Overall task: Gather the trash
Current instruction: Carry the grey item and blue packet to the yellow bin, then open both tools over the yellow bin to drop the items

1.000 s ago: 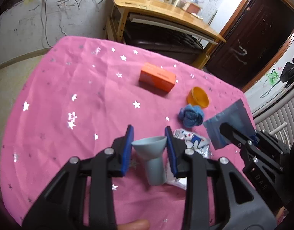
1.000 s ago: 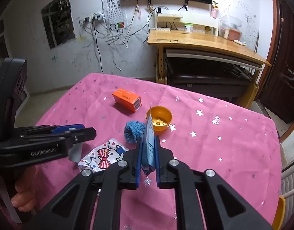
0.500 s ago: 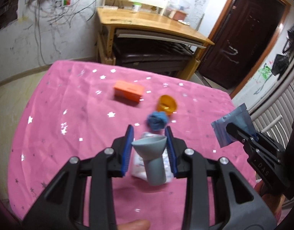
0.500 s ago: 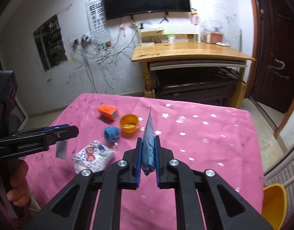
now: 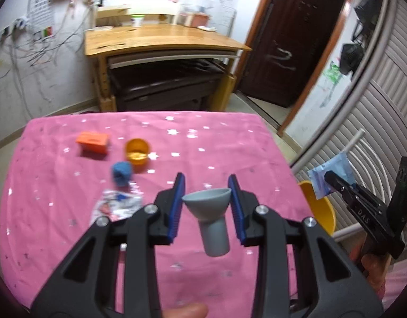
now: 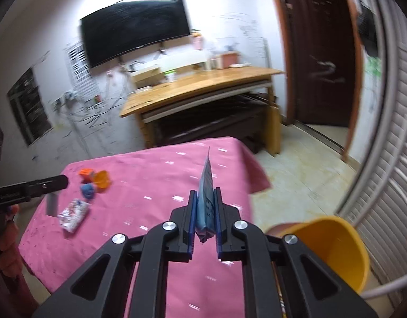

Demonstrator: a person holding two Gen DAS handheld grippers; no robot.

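My left gripper (image 5: 206, 183) is shut on a grey funnel-shaped piece (image 5: 214, 228), its wide rim pressed between the blue pads, above the pink tablecloth (image 5: 230, 137). The right wrist view shows that gripper (image 6: 53, 182) at the left with the grey piece (image 6: 52, 204) hanging below. My right gripper (image 6: 205, 194) is shut on a flat blue foil pouch (image 6: 206, 201) that stands up on edge. In the left wrist view the right gripper (image 5: 332, 179) carries the pouch (image 5: 329, 176) past the table's right edge, above a yellow bin (image 5: 318, 212).
An orange box (image 5: 93, 141), an orange cup (image 5: 137, 153), a blue knitted ball (image 5: 121, 173) and a printed wrapper (image 5: 116, 206) lie on the table's left half. The yellow bin (image 6: 333, 246) stands on the floor right of the table, by a white slatted wall. Behind is a wooden desk (image 5: 161, 39).
Both grippers have swung to the right and risen a little, each keeping its object. The table items have slid left in view, and the yellow bin has come into sight.
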